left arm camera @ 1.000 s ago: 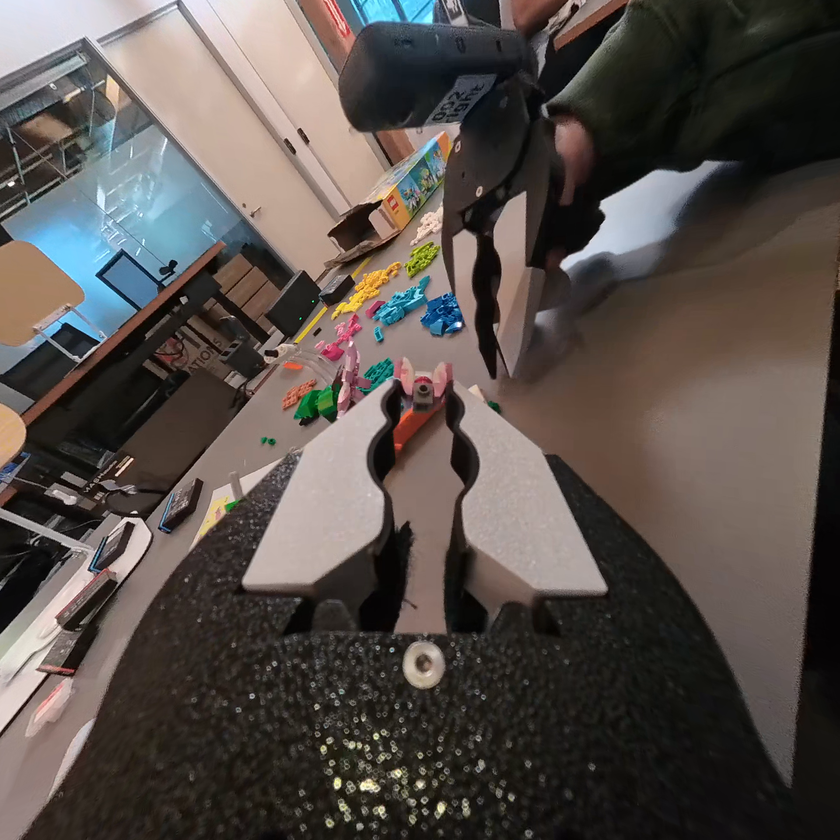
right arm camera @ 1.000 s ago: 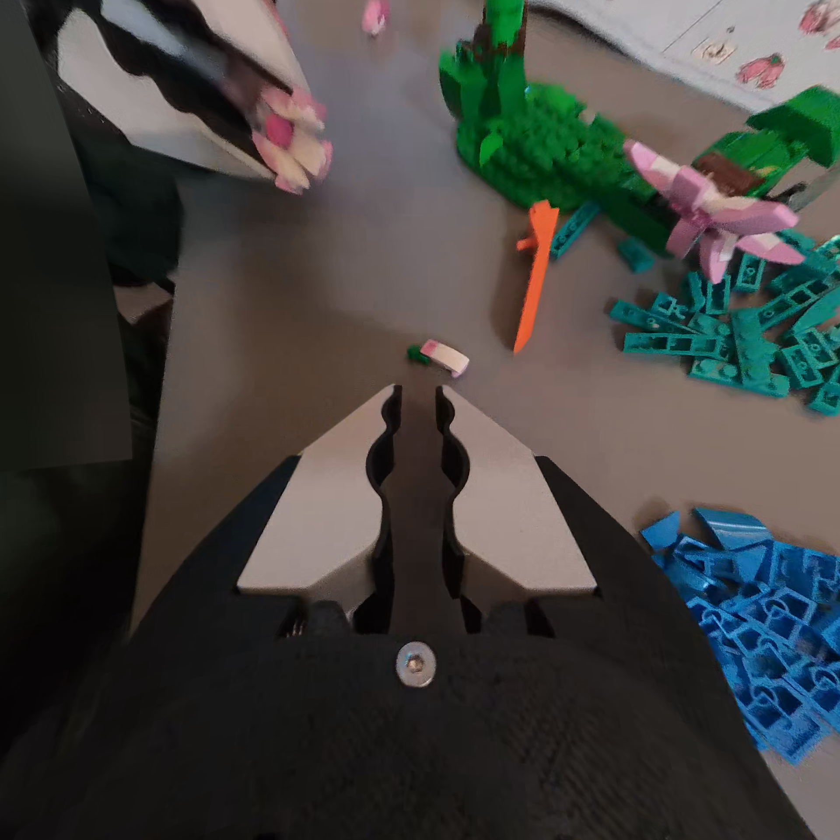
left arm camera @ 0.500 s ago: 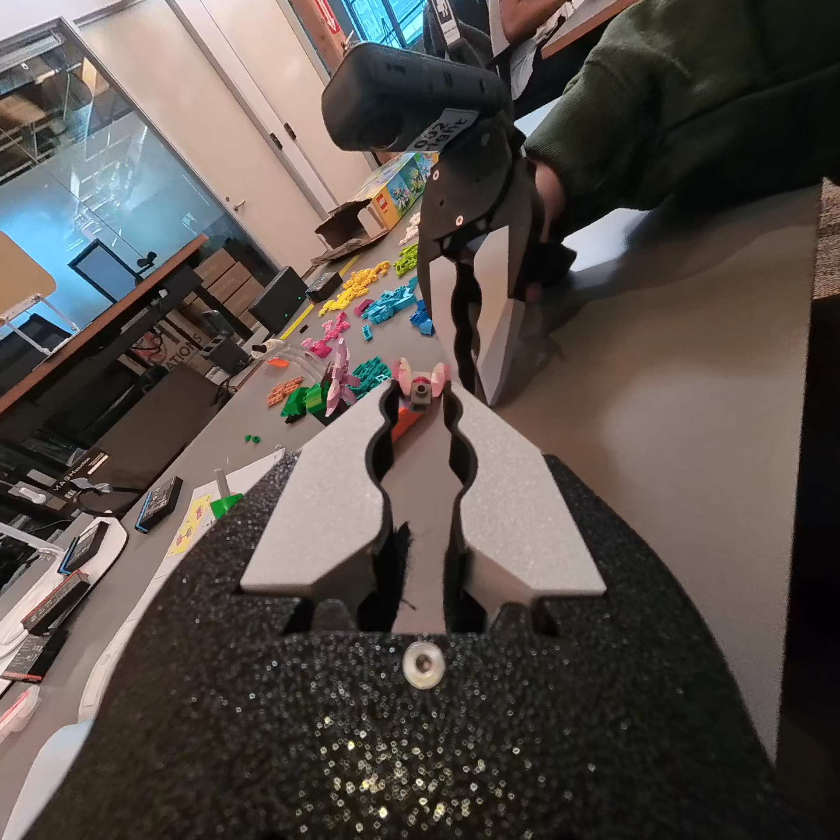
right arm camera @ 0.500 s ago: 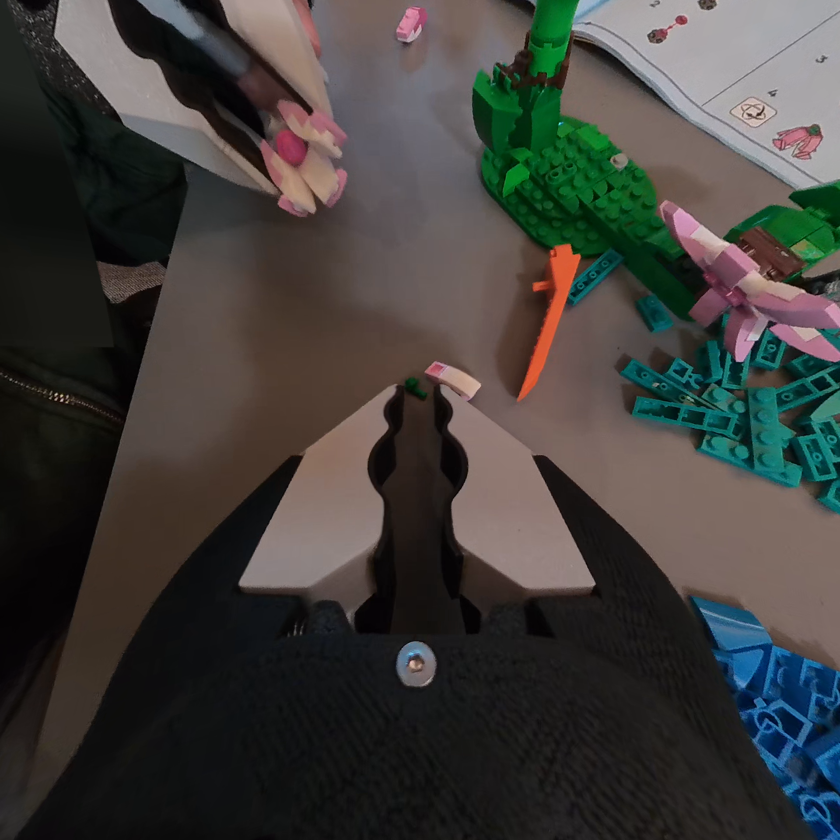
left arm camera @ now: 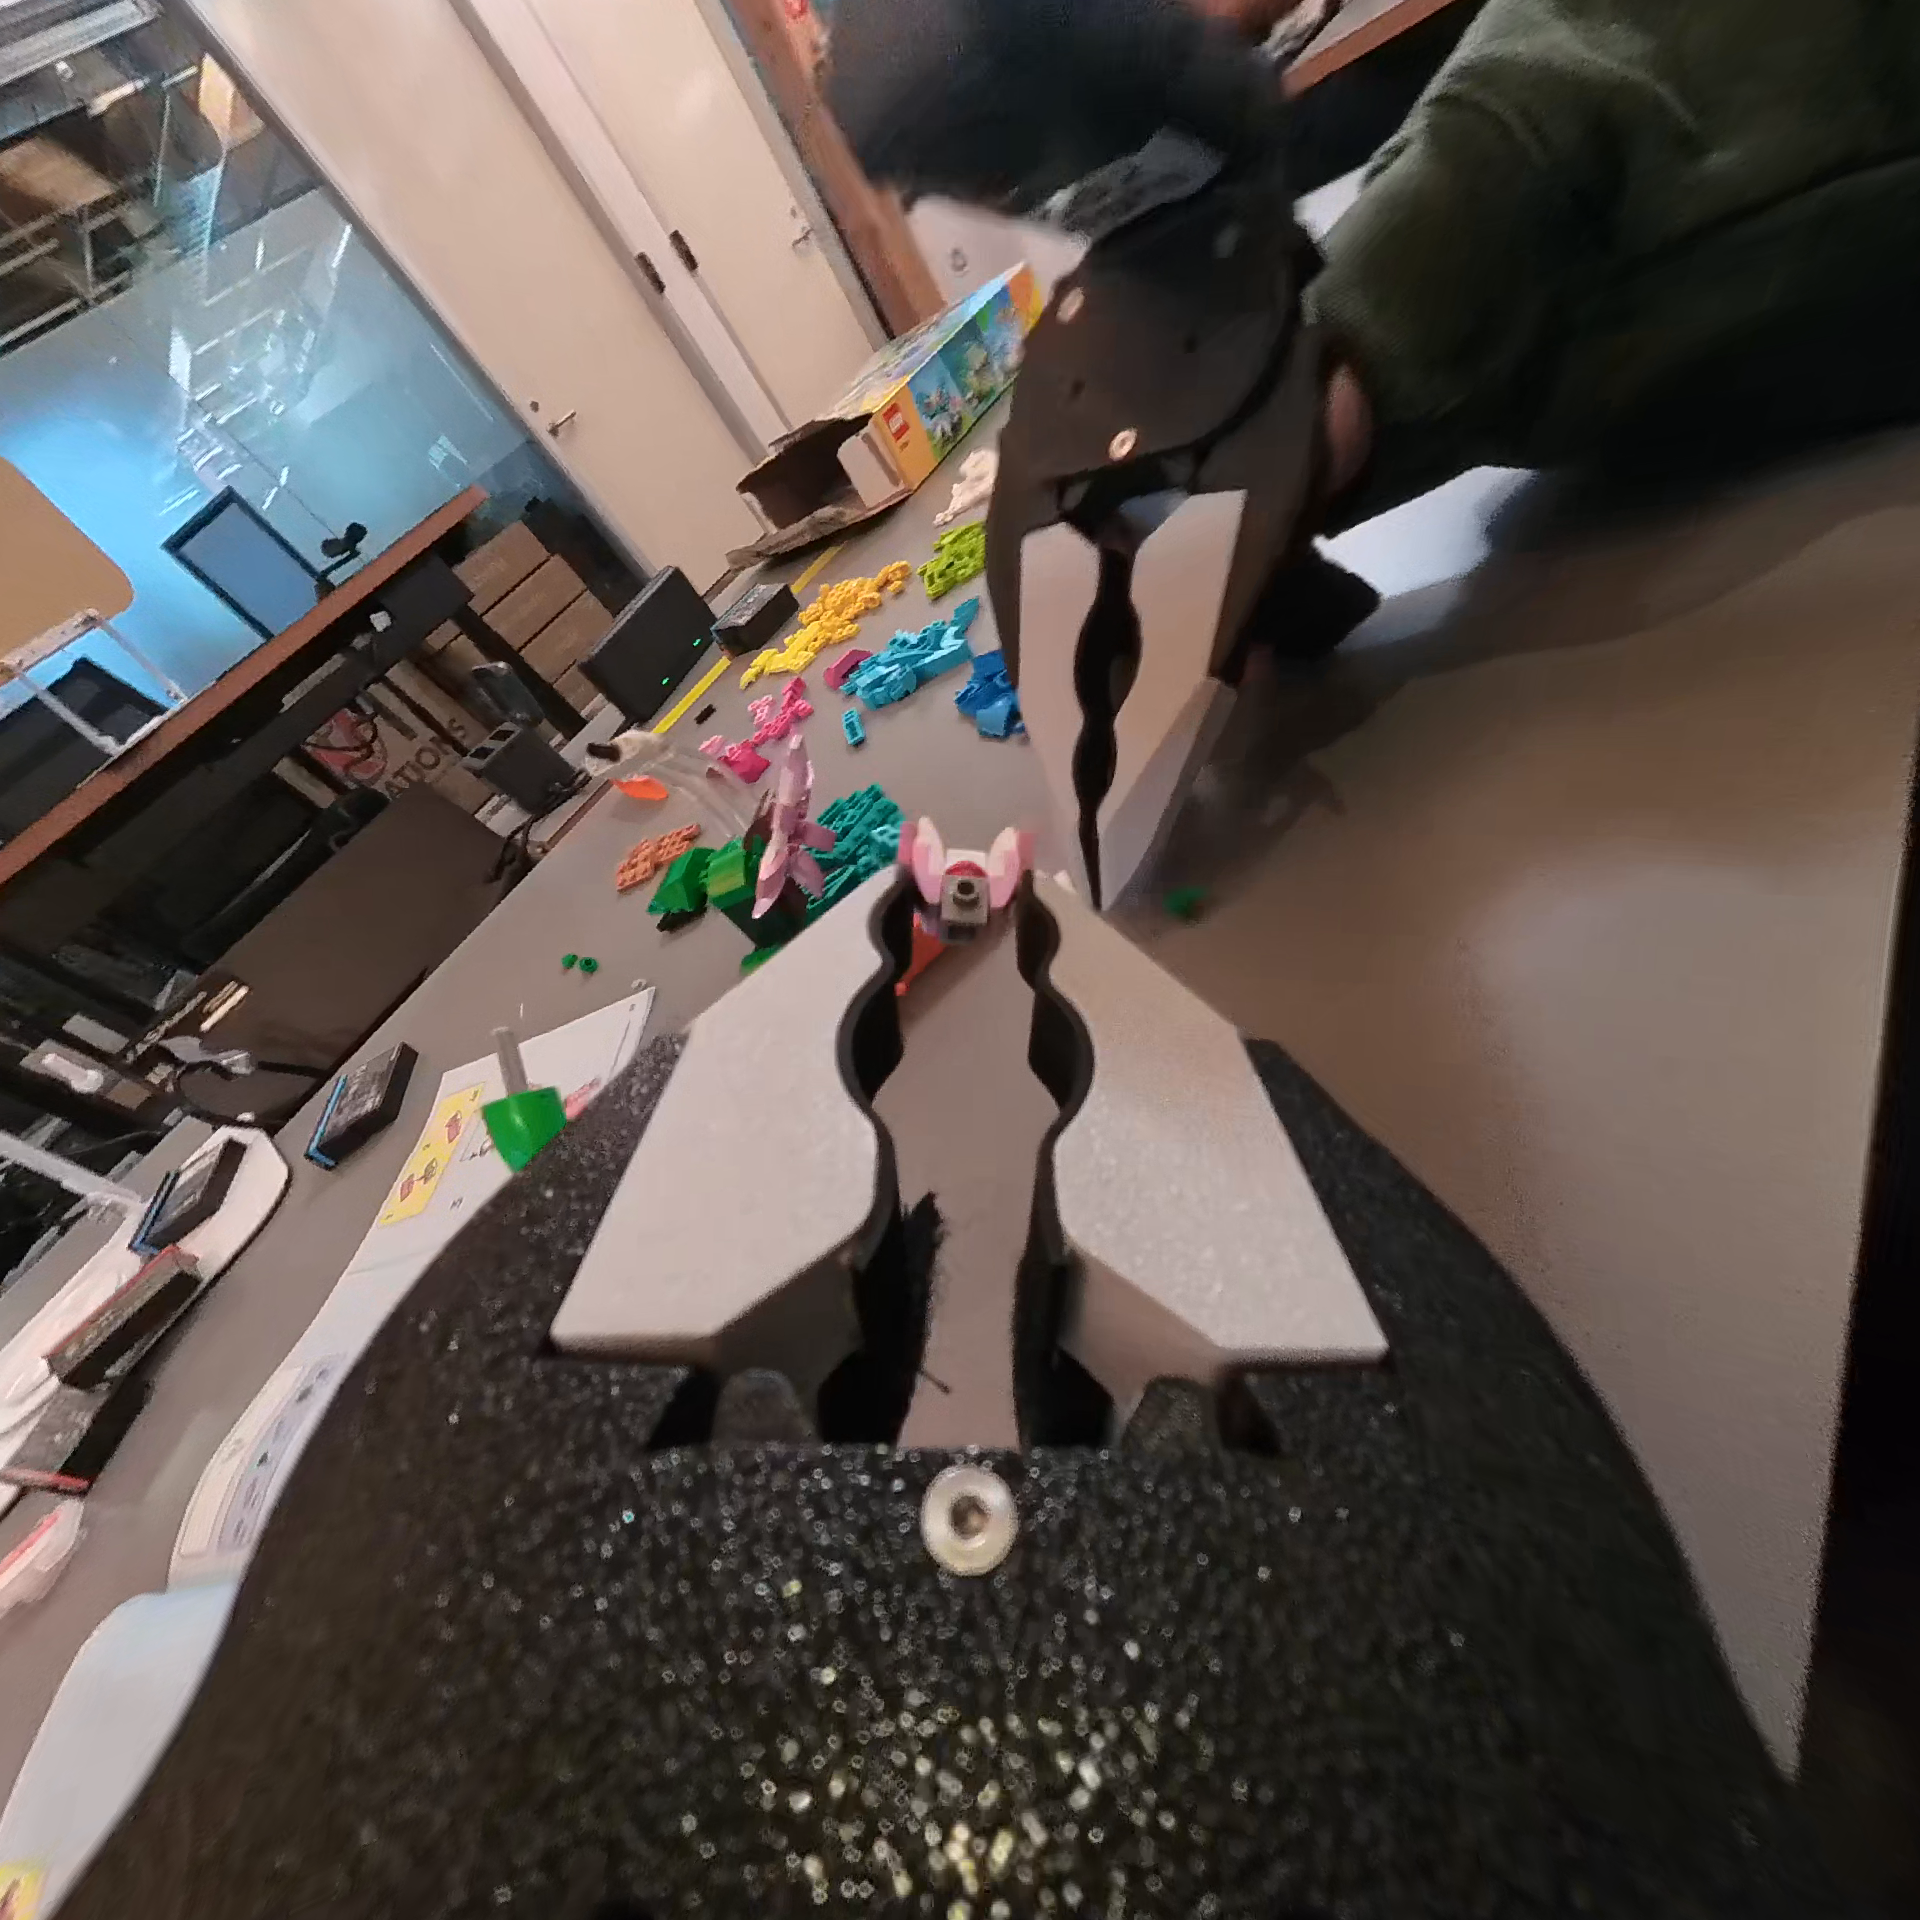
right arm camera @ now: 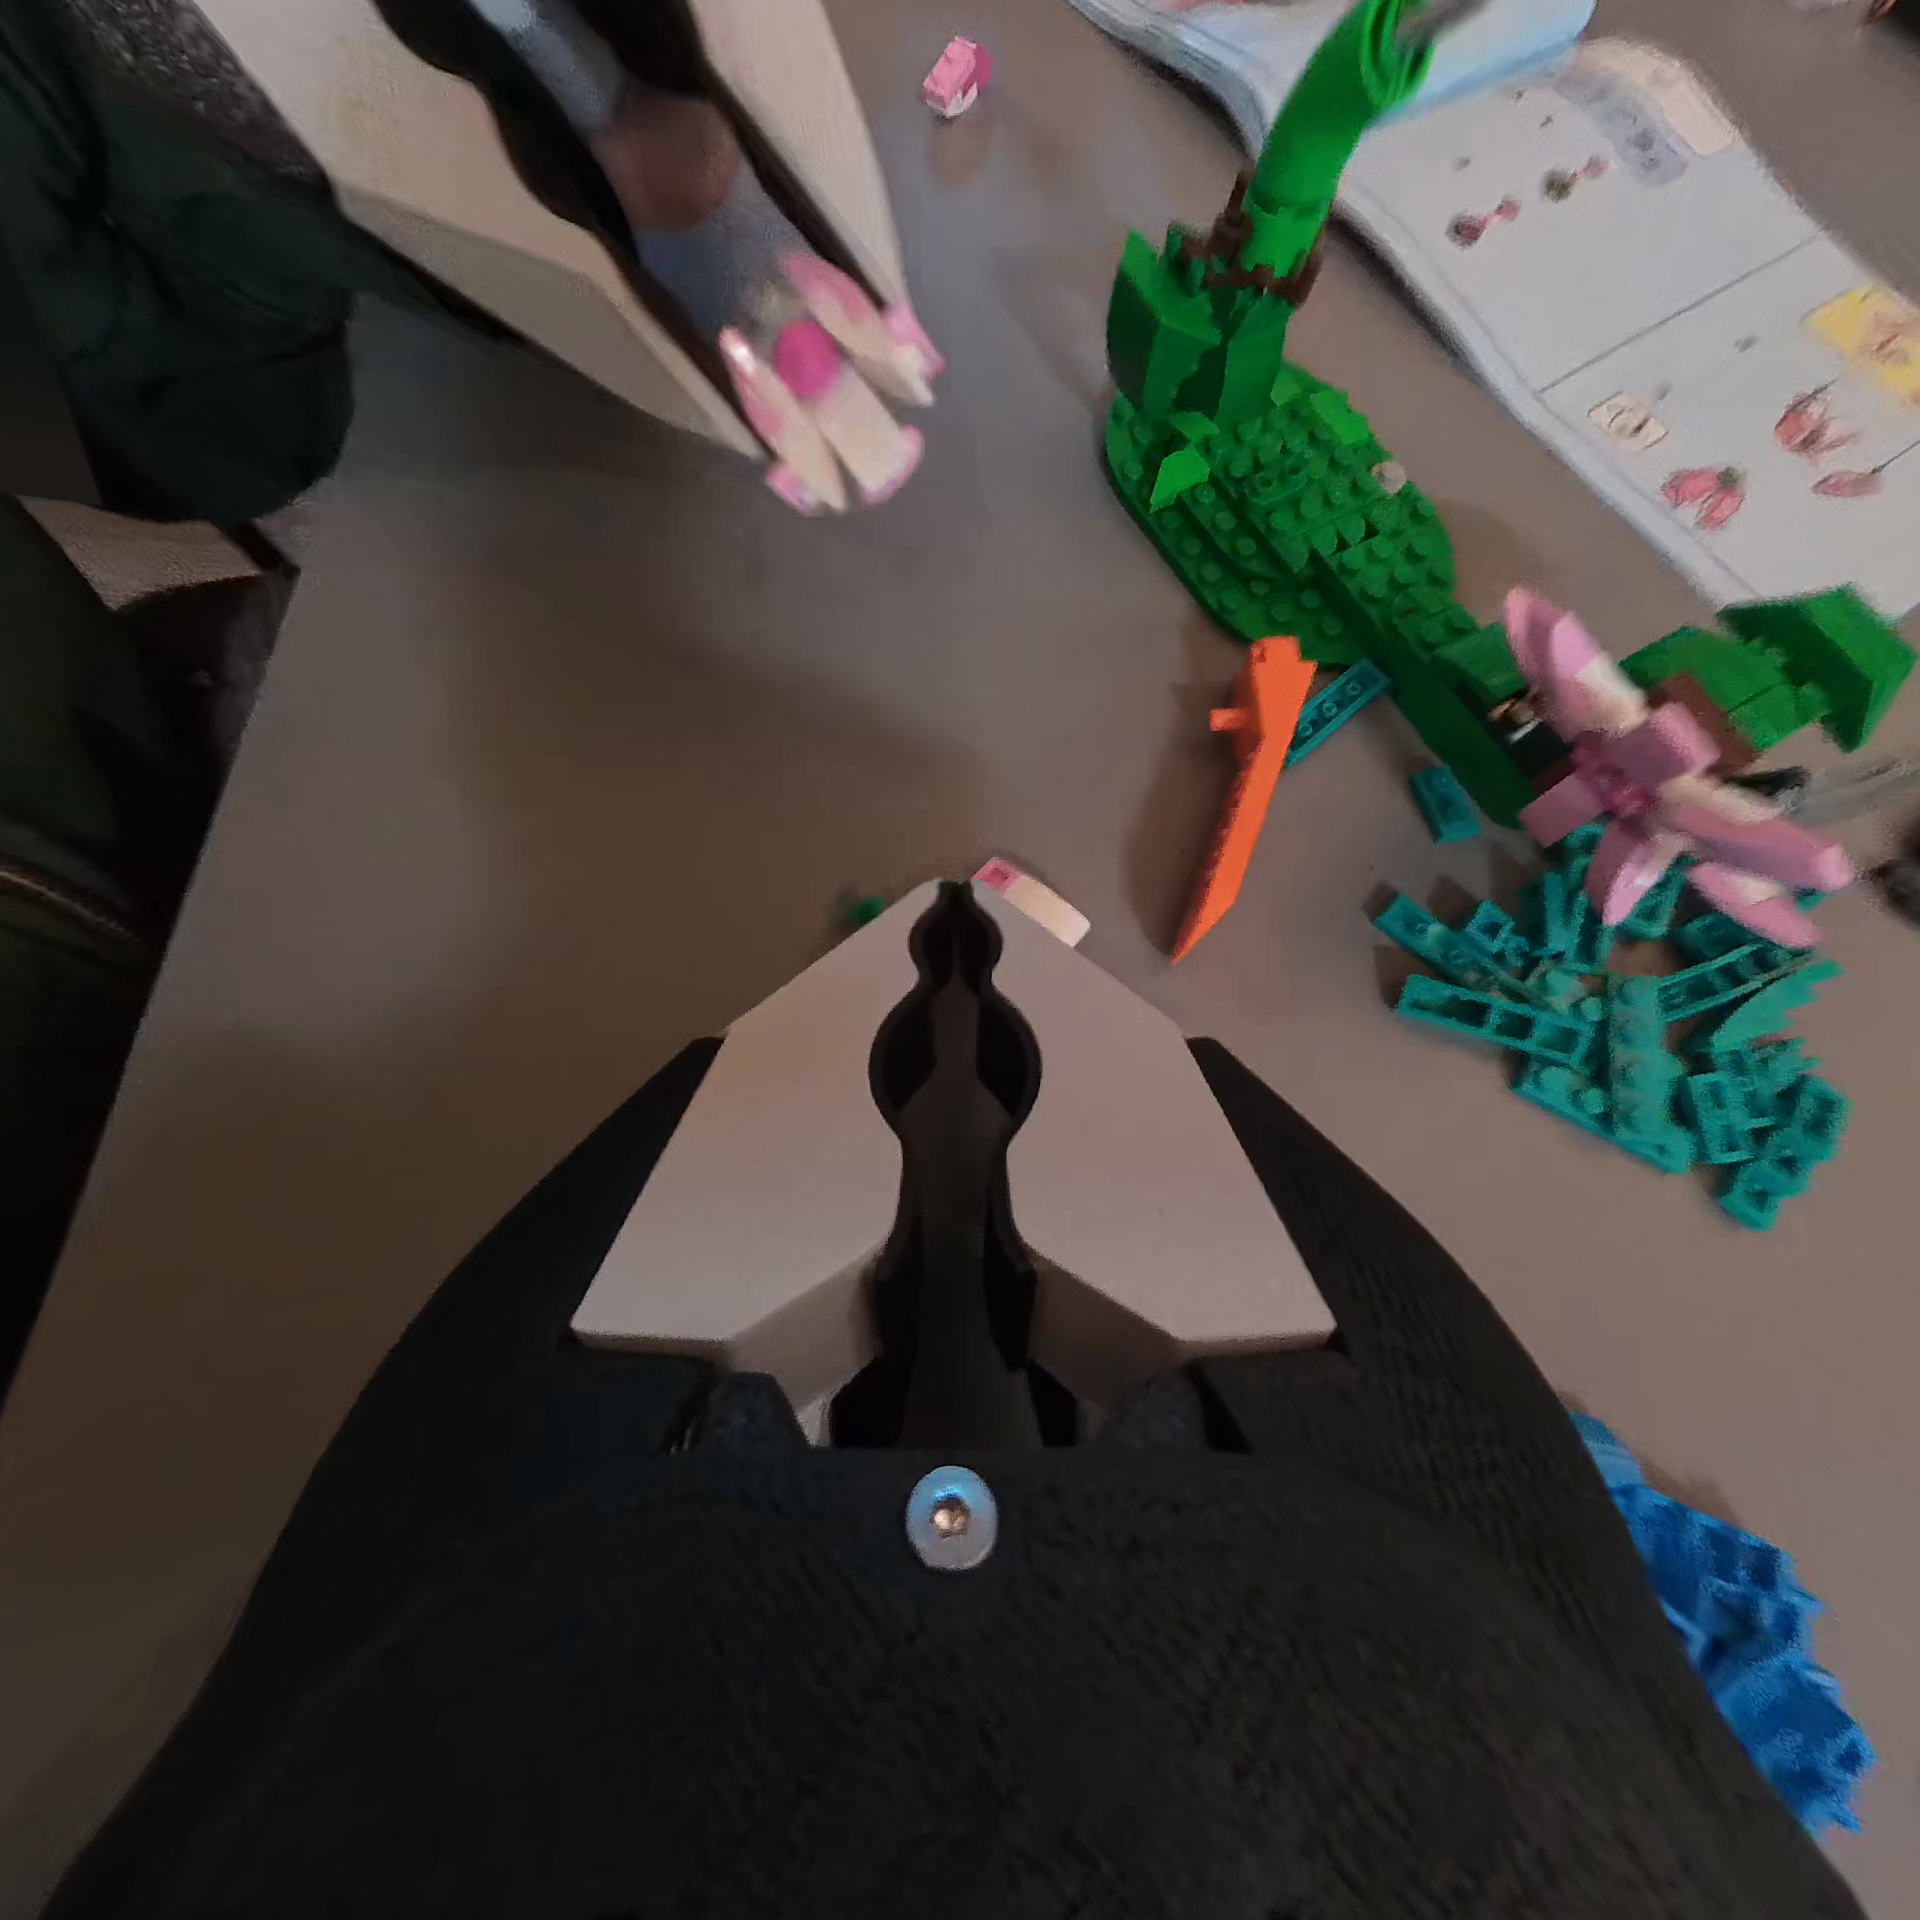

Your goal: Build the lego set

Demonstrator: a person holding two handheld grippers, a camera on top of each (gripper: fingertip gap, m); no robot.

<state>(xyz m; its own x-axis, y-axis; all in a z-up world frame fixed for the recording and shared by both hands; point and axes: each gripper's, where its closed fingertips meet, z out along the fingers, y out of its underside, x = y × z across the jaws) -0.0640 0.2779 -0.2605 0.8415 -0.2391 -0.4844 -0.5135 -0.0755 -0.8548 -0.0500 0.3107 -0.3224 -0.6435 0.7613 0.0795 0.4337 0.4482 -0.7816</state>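
Note:
My left gripper (left arm camera: 961, 906) is shut on a small pink and white flower (left arm camera: 961, 878) and holds it above the grey table; both show in the right wrist view, the flower (right arm camera: 831, 416) blurred at top left. My right gripper (right arm camera: 951, 896) is shut, tips down at the table. A pink and white piece (right arm camera: 1034, 906) lies just right of its tips and a tiny green piece (right arm camera: 857, 912) just left. Whether anything is pinched in the tips I cannot tell. The green plant build (right arm camera: 1278, 520) with a pink flower (right arm camera: 1662, 800) stands to the right.
An orange separator tool (right arm camera: 1242, 800) lies by the build. A teal brick pile (right arm camera: 1642, 1039) and a blue pile (right arm camera: 1745, 1642) lie at right, an instruction booklet (right arm camera: 1621, 291) behind. More coloured piles (left arm camera: 831, 623) and the set's box (left arm camera: 956, 384) lie farther along. The table edge (right arm camera: 156, 935) runs on the left. One gripper's finger ends stand about 8 cm off the other's.
My right gripper has come down to the table at the small green and pink-white pieces and closed its jaws. My left gripper still holds the flower and has shifted only slightly.

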